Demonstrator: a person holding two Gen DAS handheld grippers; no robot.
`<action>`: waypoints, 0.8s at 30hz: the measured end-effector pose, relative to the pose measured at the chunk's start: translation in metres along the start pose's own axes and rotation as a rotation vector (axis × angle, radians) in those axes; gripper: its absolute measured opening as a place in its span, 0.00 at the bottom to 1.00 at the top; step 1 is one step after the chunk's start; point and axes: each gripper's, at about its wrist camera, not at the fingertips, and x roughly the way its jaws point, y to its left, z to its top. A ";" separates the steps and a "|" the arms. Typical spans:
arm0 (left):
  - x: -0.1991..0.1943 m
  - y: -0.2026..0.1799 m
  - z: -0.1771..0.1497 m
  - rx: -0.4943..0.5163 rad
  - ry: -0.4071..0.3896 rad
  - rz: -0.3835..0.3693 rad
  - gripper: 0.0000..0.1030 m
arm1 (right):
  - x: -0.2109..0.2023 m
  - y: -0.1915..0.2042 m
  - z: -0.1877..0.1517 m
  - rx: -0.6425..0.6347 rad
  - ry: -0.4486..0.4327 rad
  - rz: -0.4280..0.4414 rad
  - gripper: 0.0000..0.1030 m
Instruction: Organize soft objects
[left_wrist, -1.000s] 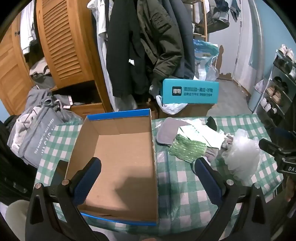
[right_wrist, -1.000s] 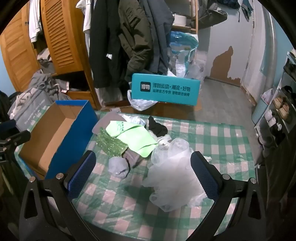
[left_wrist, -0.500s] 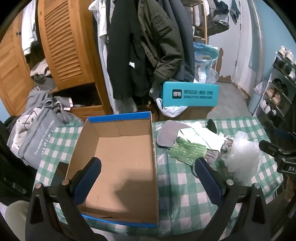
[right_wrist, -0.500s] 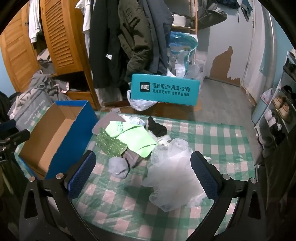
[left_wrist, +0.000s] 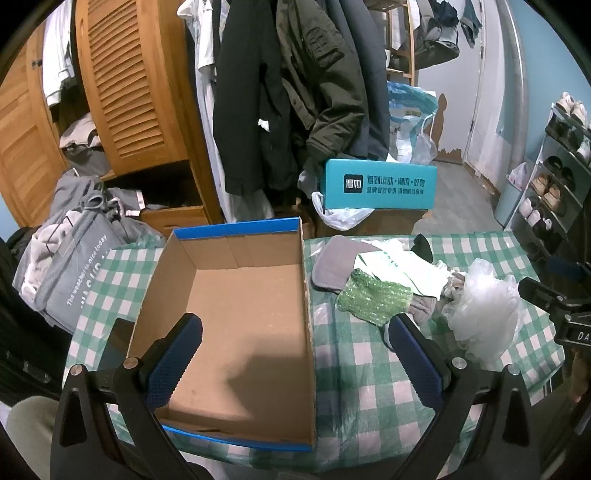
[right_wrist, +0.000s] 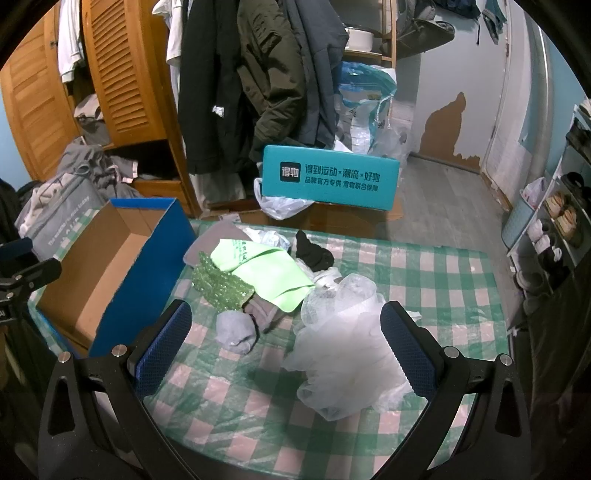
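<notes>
Two hand-held grippers hang released, left hand-held gripper (left_wrist: 293, 356) over the empty cardboard box (left_wrist: 236, 325), right hand-held gripper (right_wrist: 286, 343) above the clear plastic bag (right_wrist: 343, 339); nothing has shifted. Soft objects (right_wrist: 255, 275) stay piled on the bench (right_wrist: 424, 273).

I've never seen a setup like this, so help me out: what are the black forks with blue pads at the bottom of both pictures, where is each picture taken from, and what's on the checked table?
Each fork is a hand-held grasping tool with two padded fingers; a person carries one in each hand, and a camera on each looks forward along the fingers. The left tool hangs open above an empty cardboard box. The right tool is open too, above a crumpled clear plastic bag. Neither holds anything. On the tablecloth beside the box lie a green bubble wrap piece, a light green bag, a grey sock and a black cloth.
</notes>
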 end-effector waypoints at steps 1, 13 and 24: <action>0.000 0.000 0.000 -0.001 -0.001 0.000 0.99 | 0.000 0.000 0.000 0.000 0.001 -0.001 0.98; 0.001 0.000 -0.003 -0.001 0.002 -0.003 0.99 | 0.000 -0.001 -0.001 0.000 0.003 -0.002 0.98; 0.002 0.000 -0.004 0.000 0.005 -0.002 0.99 | 0.000 -0.001 -0.001 0.000 0.004 -0.002 0.98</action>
